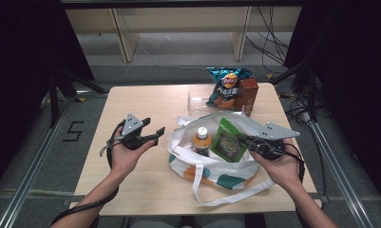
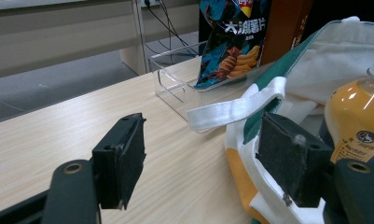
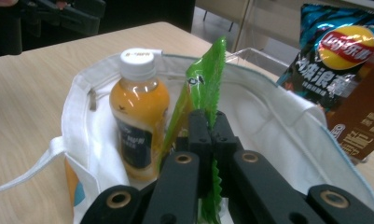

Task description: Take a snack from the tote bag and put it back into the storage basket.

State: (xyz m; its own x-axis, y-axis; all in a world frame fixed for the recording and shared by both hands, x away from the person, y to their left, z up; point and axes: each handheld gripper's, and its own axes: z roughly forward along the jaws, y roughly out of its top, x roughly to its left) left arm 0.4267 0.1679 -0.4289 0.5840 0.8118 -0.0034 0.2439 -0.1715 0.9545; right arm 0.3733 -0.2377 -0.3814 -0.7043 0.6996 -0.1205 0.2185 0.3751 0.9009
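**Green packet gripped over the bag, two snacks left outside**

Pale wood makes up the table (image 1: 131,183), and a white tote bag (image 1: 212,166) with green and orange patches is laid open near its front edge; every place below is given from that bag. A bottle (image 1: 202,140) of orange drink is stood upright inside it, cap up. Beside the bottle, within the bag's mouth, a green packet (image 3: 204,88) is pinched at its lower edge by the right gripper (image 3: 208,128), whose jaws are pressed together on it. Whether the packet is being lowered in or lifted out cannot be judged from one moment; going in is taken as the likelier reading.

Behind the bag, a blue crisp bag (image 1: 227,85) is leaned against a brown carton (image 1: 247,96), next to a clear tray (image 1: 197,97). Both would be left to handle if the bag is being filled.

To the left of the bag, the left gripper (image 1: 154,136) is held above bare table, its jaws spread and nothing between them.
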